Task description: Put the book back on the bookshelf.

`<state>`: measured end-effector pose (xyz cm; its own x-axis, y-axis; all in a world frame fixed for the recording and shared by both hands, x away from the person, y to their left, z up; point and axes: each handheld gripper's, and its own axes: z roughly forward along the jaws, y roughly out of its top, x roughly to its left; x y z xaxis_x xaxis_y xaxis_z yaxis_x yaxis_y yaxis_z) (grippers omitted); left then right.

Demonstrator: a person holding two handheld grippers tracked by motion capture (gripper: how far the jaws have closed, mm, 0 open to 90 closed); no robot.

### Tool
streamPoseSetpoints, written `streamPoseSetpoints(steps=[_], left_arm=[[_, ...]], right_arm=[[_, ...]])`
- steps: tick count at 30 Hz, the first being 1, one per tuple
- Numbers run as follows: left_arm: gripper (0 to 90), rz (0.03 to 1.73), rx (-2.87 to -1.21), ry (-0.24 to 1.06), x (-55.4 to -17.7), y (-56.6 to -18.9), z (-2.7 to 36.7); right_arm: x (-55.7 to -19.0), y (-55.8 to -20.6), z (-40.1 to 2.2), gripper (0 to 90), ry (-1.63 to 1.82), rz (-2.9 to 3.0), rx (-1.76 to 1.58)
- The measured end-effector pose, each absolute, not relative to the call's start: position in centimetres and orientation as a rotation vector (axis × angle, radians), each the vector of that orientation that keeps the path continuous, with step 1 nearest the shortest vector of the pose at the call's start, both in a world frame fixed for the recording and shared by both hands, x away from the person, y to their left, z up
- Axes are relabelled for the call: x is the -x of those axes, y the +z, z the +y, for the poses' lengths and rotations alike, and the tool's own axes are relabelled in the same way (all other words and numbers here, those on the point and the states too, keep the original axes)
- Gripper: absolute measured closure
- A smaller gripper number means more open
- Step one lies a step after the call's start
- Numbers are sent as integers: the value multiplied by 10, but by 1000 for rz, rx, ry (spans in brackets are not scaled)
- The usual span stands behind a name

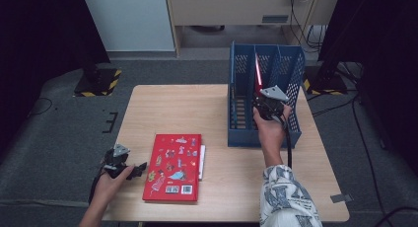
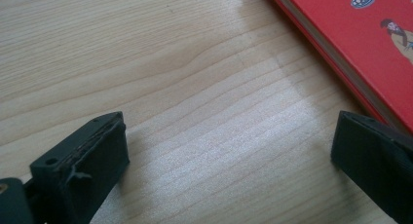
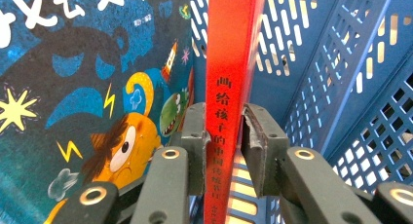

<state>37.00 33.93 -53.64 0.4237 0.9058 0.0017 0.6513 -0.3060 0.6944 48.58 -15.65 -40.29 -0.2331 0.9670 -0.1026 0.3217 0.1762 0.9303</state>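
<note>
We are standing a thin red book upright in the blue file rack with the right hand-held gripper pinching its spine, while the left hand-held gripper is waiting spread beside another red book lying on the desk.

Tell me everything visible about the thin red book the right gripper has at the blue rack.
The thin red book stands upright on edge, spine toward the right gripper, whose black jaws are shut on that spine. Yellow Chinese characters run down the glossy red spine. It sits inside the blue perforated plastic file rack, in a middle slot, its top above the rim. A blue cartoon picture book stands beside it; whether they touch is unclear.
</note>
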Motion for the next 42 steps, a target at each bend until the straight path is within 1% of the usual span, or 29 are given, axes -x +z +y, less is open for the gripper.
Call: streamPoseSetpoints(steps=[13,28,37,42], left_arm=[[0,1305,-2067,530,-370,-536,339],[0,1302,-2068,530,-370,-536,339],[0,1302,-2067,530,-370,-537,339],[0,1305,-2063,530,-369,-537,338]], right_arm=[[-486,-404,-157,712,1080,1700,-1234],[-484,-406,-158,683,1113,1714,-1242],[-479,-407,-163,516,1173,1701,-1266],[-476,-403,-165,452,1204,1698,-1265]])
